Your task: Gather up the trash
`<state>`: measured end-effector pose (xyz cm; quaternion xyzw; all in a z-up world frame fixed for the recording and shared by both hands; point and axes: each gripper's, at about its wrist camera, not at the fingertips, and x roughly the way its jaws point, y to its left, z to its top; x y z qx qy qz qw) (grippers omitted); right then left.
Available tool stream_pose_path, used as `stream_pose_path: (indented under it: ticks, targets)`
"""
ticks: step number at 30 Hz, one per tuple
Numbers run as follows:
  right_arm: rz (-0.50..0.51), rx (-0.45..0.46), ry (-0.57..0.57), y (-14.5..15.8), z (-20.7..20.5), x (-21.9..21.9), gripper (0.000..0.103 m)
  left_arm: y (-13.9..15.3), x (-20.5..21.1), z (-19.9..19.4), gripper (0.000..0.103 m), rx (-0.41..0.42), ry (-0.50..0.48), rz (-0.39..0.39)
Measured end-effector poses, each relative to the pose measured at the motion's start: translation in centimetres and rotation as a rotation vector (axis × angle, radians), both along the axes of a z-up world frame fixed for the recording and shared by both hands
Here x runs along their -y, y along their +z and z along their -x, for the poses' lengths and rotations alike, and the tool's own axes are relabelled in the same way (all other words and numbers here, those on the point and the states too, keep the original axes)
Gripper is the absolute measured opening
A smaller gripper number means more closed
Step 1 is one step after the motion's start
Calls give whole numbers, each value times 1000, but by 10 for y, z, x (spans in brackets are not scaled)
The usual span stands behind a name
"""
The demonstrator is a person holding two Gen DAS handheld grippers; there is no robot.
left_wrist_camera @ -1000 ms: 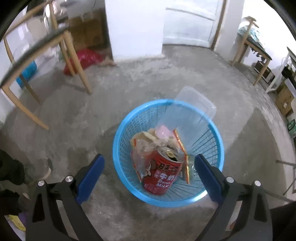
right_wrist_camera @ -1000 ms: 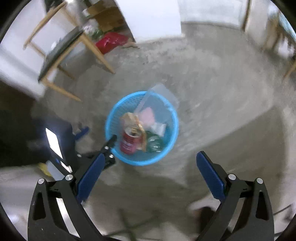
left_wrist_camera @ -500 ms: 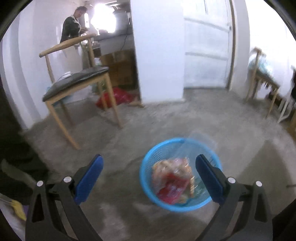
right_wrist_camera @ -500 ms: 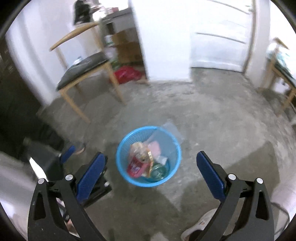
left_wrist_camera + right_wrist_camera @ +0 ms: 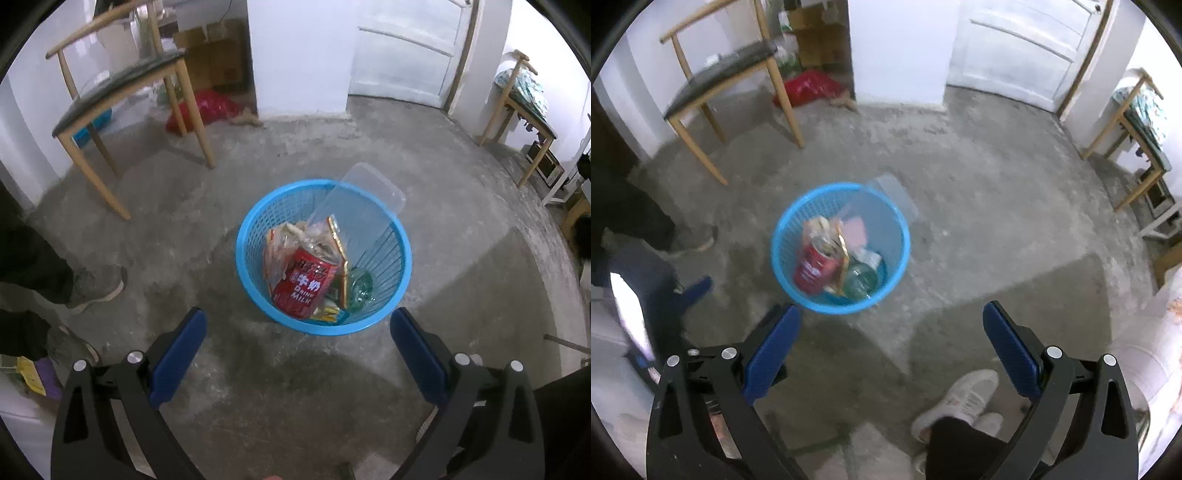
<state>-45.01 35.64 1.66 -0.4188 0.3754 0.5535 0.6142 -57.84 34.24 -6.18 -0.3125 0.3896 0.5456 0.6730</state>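
Observation:
A blue plastic basket [image 5: 400, 269] stands on the concrete floor. It holds a red milk can [image 5: 304, 284], crumpled wrappers [image 5: 291, 236], a green glass bottle [image 5: 360, 286] and a clear plastic lid [image 5: 364, 205] leaning on its far rim. My left gripper [image 5: 295, 343] is open and empty, above the floor just in front of the basket. In the right wrist view the basket [image 5: 899, 258] sits ahead and left. My right gripper [image 5: 892, 341] is open and empty, higher and further back.
A wooden chair [image 5: 122, 85] stands at the back left beside a red bag [image 5: 210, 110] and cardboard boxes [image 5: 218, 59]. A white pillar [image 5: 299, 55] and door [image 5: 406, 48] are behind. A wooden table [image 5: 524, 96] is at right. People's shoes [image 5: 960, 402] are close by.
Both grippers tilted up towards the room and then back down. The basket sits lower and further away in the left view than one second ago. Both stay open.

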Motion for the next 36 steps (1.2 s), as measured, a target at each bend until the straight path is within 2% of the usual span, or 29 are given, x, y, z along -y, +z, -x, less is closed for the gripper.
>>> stream_pose_path:
  ticks: [6,12,18,22,30,36]
  targets:
    - [-2,14,-2,4,-4,11,95,1,5,-10,98,-12,27,-16]
    - [83,7,-55,-13,-12,0,95,-8,11,-22,98,-44,6,8]
    - [136,76,-34,-24,-1,-4,95,-21,18,-29,98,-66,-20,41]
    - [162,117,-27,-30,1,-4,95,-24,16,-24,98,-67,7,51]
    - [180,133,-53,-32,-5,-7,95,-45,13,-16,98,-61,48,147]
    - [204,202,-65,-40,-2,-10,95,-41,16,-15,98,-72,66,121]
